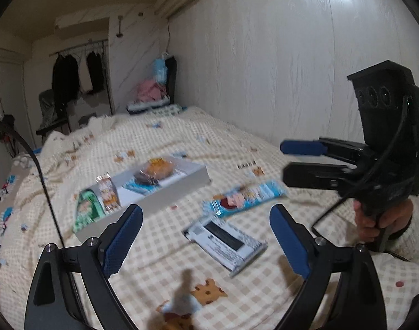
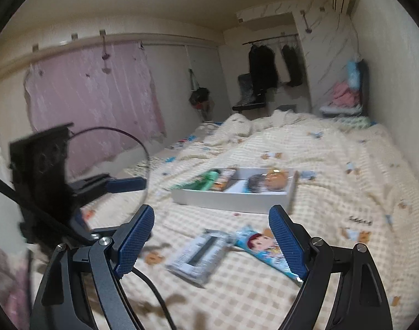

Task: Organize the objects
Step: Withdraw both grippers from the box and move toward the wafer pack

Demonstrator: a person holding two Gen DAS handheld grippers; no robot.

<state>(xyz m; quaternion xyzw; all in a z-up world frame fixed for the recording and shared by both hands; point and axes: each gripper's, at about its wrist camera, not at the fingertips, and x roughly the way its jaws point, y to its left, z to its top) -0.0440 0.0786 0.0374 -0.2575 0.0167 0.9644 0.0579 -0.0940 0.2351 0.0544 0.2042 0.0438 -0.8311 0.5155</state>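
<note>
We see a bed (image 1: 182, 143) under a cream checked blanket, a clothes rack (image 1: 77, 52) at the far wall and pink curtains (image 2: 94, 88) to one side. On the blanket a white tray (image 1: 157, 202) holds several snack packets, too blurred to name. Just nearer lie a blue cartoon-printed packet (image 1: 245, 198), long axis across the bed, and a grey-and-white packet (image 1: 226, 243) angled beside it. Our left claw (image 1: 206, 236) and right claw (image 2: 211, 243) both hang spread wide and empty above them.

Partly filled white tray (image 1: 165, 200); blue snack packet (image 1: 245, 199) and grey packet (image 1: 226, 240) lie beside it.
</note>
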